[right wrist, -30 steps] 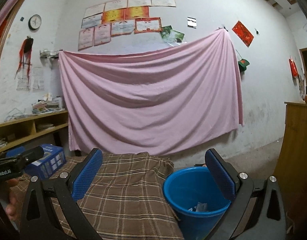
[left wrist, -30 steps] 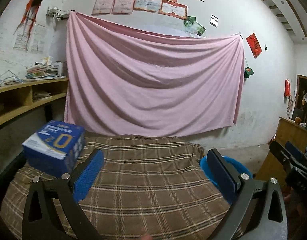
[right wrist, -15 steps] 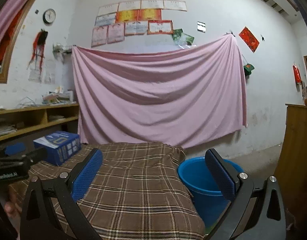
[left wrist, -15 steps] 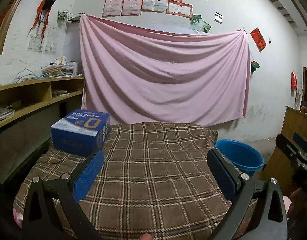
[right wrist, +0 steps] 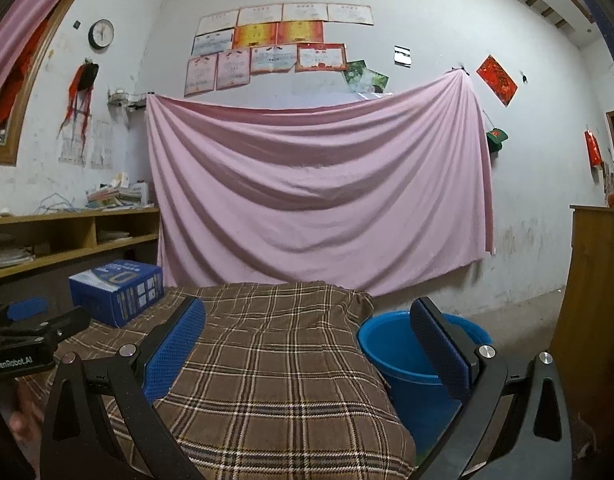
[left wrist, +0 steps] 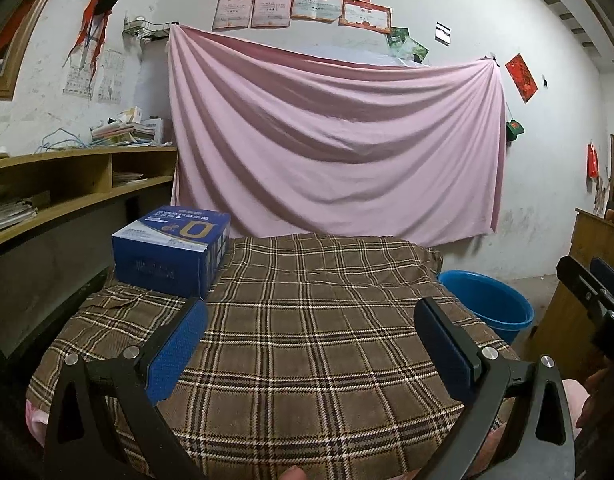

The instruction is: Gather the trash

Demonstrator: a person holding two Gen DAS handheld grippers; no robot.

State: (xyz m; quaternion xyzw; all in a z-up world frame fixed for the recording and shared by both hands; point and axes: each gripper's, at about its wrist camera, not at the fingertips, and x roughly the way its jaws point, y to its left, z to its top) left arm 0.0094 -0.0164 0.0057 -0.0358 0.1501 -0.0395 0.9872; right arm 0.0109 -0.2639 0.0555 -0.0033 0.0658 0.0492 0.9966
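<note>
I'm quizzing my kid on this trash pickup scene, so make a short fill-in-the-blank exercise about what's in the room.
1. The blue box sits on the ____ blanket.
2. The bucket beside the blanket is ____.
3. The jaws of both the left gripper and the right gripper are ____.

Missing words: plaid; blue; open

Dim, even indoor light; sharp focus, strong fisheye bending, dark corners.
</note>
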